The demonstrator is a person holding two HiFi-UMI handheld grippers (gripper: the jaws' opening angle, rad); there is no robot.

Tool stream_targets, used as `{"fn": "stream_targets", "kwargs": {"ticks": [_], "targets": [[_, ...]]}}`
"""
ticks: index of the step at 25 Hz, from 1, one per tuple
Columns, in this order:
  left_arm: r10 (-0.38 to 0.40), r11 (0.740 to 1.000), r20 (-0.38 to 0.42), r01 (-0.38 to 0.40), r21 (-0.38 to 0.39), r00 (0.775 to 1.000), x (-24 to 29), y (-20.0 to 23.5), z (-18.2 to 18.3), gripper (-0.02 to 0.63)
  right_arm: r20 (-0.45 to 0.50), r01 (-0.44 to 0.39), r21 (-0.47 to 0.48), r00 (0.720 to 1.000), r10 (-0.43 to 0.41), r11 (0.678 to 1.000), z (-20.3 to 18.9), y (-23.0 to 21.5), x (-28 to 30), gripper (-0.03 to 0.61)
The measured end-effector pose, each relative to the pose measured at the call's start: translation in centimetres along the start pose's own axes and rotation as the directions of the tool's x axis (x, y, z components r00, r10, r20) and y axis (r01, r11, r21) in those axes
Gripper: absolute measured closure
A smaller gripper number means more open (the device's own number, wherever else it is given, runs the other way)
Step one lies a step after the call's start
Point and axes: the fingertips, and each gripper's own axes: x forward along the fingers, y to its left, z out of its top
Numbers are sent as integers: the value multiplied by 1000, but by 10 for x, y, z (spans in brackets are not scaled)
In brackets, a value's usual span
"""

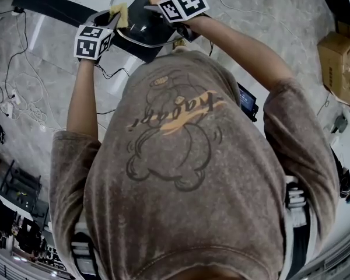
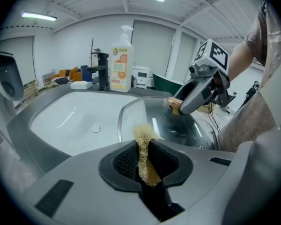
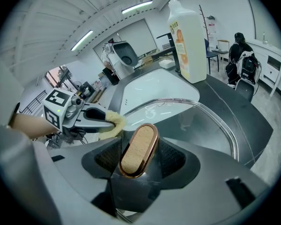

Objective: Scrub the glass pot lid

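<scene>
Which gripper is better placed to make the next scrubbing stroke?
The left gripper, probably: it grips the scrub pad beside the rim of the glass lid; the right gripper is clamped on the knob, steadying it.

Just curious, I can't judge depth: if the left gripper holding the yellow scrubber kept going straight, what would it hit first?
Probably the glass pot lid: it sits straight ahead of the left gripper and the scrubber it holds. How close it is, I cannot tell.
</scene>
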Motion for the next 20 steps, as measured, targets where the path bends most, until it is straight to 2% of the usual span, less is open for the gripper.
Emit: {"fn": "stream_targets", "kwargs": {"ticks": [9, 17, 20], "targets": [[16, 1000, -48, -16, 6, 999, 22, 42, 31, 546, -1, -14, -4, 1000, 14, 1000, 1, 3, -1, 339], [3, 999, -68, 1, 54, 998, 59, 53, 68, 547, -4, -30, -8, 1000, 30, 1000, -3, 1, -3, 338], [-7, 995, -84, 16, 100, 996, 73, 56, 83, 547, -1, -35, -8, 999, 35, 999, -2, 0, -2, 338]]}}
